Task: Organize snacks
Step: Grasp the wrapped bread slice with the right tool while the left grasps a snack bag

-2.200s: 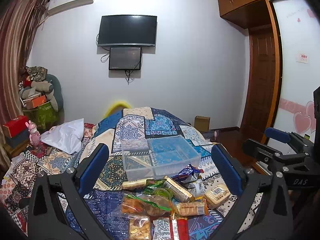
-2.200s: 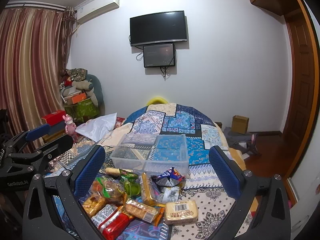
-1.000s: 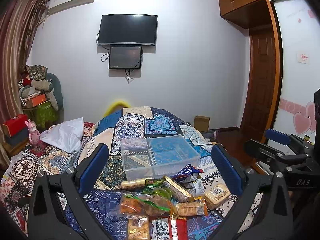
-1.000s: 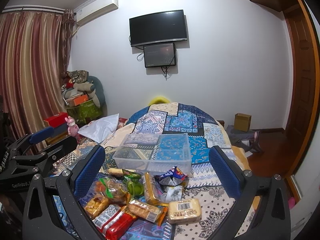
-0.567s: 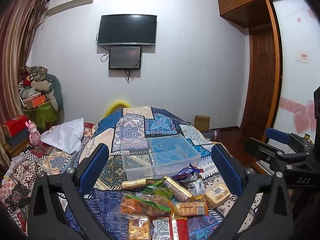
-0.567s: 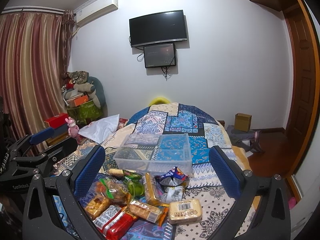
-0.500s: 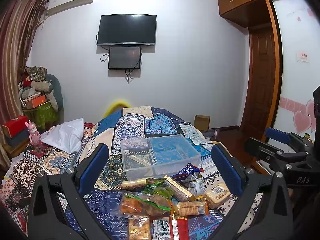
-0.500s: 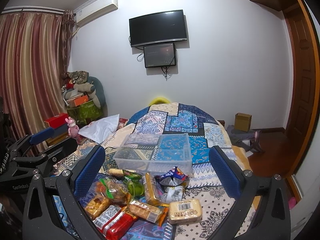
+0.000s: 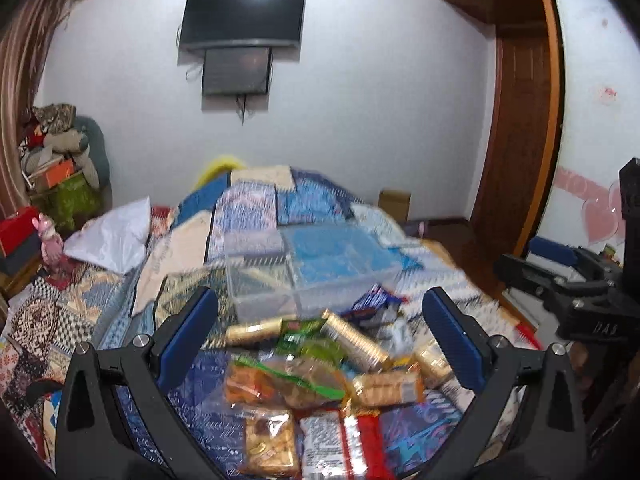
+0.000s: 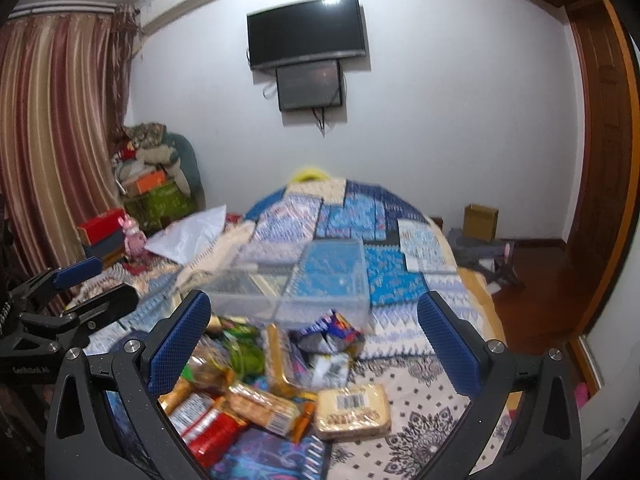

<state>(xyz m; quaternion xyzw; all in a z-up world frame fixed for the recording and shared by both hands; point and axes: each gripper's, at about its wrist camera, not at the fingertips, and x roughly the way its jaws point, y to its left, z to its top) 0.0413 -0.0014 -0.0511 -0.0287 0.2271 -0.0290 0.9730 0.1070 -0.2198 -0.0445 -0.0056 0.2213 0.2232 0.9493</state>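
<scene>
A heap of wrapped snacks [image 9: 320, 364] lies on the patterned bedspread in front of a clear plastic bin [image 9: 304, 272] with a divider. Gold biscuit packs, green bags and a red packet [image 9: 344, 444] are in the heap. My left gripper [image 9: 320, 340] hovers open above the pile, holding nothing. In the right wrist view the same snacks [image 10: 256, 380] and a pale yellow bar with a barcode [image 10: 352, 404] lie in front of the bin [image 10: 296, 288]. My right gripper [image 10: 316, 344] is open over them, empty. Each gripper shows at the edge of the other's view.
The bed's quilt [image 10: 400, 280] drops off at the right toward a wooden floor and door [image 9: 516, 140]. A white bag [image 9: 112, 236], a pink toy [image 9: 50, 240] and stacked boxes lie at the left. A cardboard box [image 10: 480, 220] stands by the far wall.
Both views are now blurred and tipped lower, with the snack pile and bin larger in frame: both grippers have moved down and forward toward the snacks. Jaws stay open.
</scene>
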